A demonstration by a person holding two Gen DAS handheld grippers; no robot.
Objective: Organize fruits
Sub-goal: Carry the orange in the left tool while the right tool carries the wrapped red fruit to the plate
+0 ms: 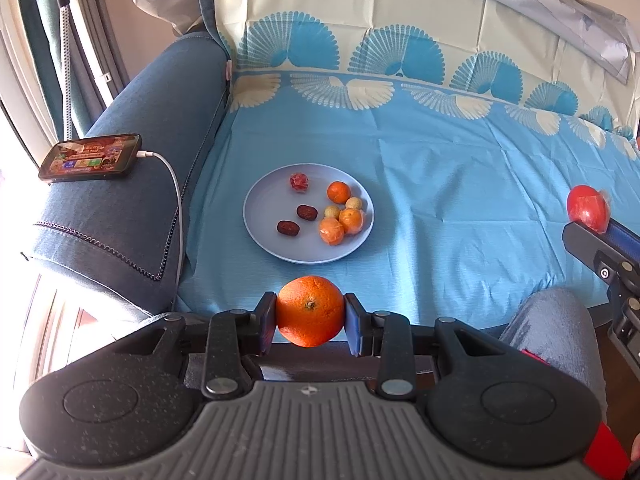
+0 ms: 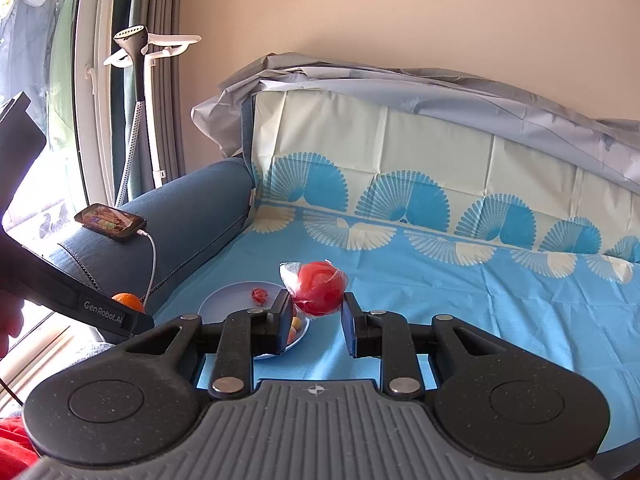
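Two grippers, each loaded: left gripper (image 1: pixel 310 314) clamps one large orange (image 1: pixel 310 311); right gripper (image 2: pixel 316 312) clamps one film-wrapped red apple (image 2: pixel 319 289). One blue plate (image 1: pixel 264 236) on the covered sofa carries three small oranges, two dates, two pale round fruits, one wrapped red fruit.

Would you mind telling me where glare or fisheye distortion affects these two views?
Left wrist view: window light blows out the left edge, and the sofa bows outward. Right wrist view: the wrapped red fruit glints with glare, and the window frame curves.
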